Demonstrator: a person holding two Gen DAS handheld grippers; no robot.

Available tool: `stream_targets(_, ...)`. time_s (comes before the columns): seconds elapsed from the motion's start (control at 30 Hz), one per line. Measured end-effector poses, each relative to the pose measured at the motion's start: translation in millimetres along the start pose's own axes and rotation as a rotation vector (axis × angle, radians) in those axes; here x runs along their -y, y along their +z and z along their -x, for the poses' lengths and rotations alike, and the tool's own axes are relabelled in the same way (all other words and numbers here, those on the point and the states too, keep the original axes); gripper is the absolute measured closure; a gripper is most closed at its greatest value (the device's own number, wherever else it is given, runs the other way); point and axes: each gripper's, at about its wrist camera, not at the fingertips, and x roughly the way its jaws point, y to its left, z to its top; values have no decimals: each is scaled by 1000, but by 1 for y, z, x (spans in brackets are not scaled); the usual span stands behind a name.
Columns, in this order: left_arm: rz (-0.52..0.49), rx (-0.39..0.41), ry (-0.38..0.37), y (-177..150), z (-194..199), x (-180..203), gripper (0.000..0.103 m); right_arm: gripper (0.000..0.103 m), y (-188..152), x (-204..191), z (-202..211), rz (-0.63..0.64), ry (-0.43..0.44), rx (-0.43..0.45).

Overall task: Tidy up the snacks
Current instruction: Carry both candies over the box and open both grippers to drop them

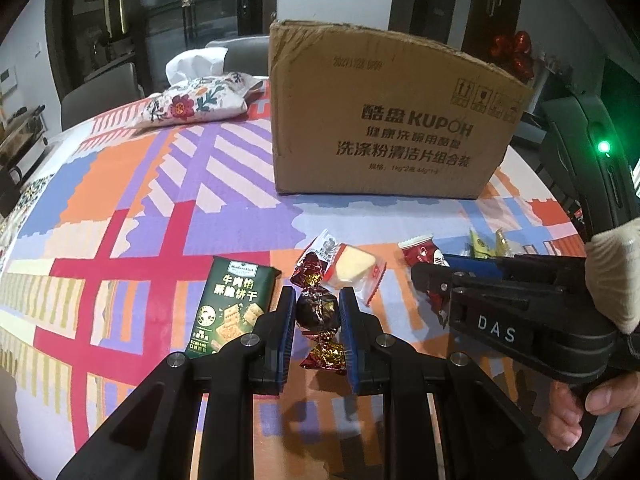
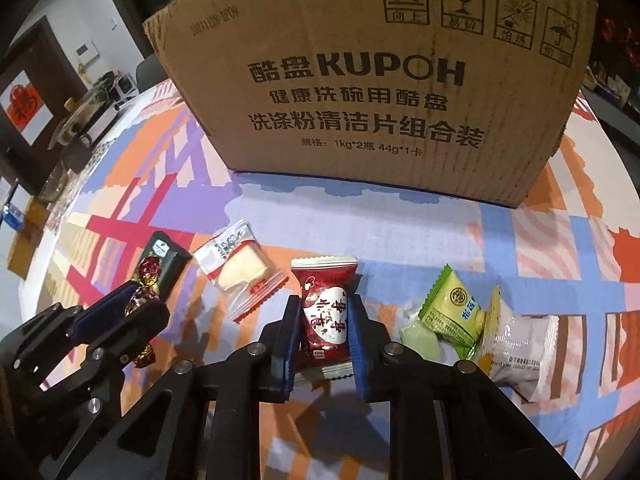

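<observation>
Tablecloth (image 1: 120, 184) carries KUPOH box (image 1: 384, 120); left hand-held gripper (image 1: 318, 312) pinches foil candy (image 1: 318, 308), right hand-held gripper (image 2: 325, 320) red packet (image 2: 324, 316).

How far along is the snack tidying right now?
Early stage. Nothing visibly packed yet; the cardboard box interior is out of view. In hand: the left hand-held gripper clamps a foil candy, the right hand-held gripper clamps a red packet. Left on the table: green cracker pack, white wafer packet, green packet, white pouch.
</observation>
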Motion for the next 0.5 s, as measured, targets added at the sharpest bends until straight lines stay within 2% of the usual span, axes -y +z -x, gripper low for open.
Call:
stream_targets(0.3,-14,50,-27,16,29,8,81,79,2,-2,44,13,13,97)
stream_targets(0.5,-27,135,-63,43,61,13,81,79,15,1,84,5,30,190)
